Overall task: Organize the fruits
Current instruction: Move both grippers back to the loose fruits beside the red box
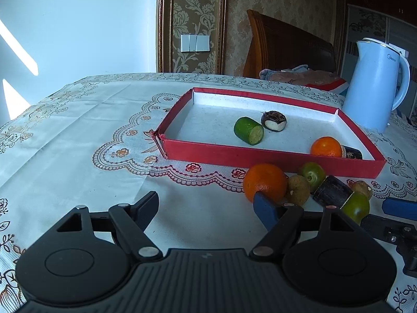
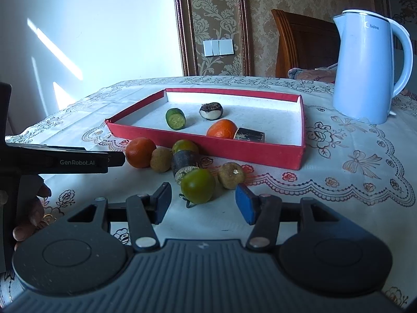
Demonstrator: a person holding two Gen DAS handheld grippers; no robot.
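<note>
A red tray [image 1: 260,155] [image 2: 206,146] holds a cucumber piece [image 1: 248,130] [image 2: 176,118], a chestnut [image 1: 273,120] [image 2: 211,110], an orange [image 1: 325,146] [image 2: 221,128] and a dark sugarcane piece [image 1: 353,153] [image 2: 250,134]. In front of the tray lie an orange [image 1: 264,181] [image 2: 140,155], two brown longans [image 1: 298,189] [image 2: 230,174], two green fruits [image 1: 312,173] [image 2: 198,185] and a dark sugarcane piece [image 1: 332,190] [image 2: 183,160]. My left gripper [image 1: 208,208] is open, its right finger touching the near orange. My right gripper [image 2: 203,204] is open, just before the near green fruit.
A pale blue kettle [image 1: 375,83] [image 2: 365,65] stands right of the tray. The table has an embroidered cloth [image 1: 104,130]. A wooden headboard [image 1: 286,44] and folded cloths are behind. The left gripper's body [image 2: 65,159] shows at the left of the right wrist view.
</note>
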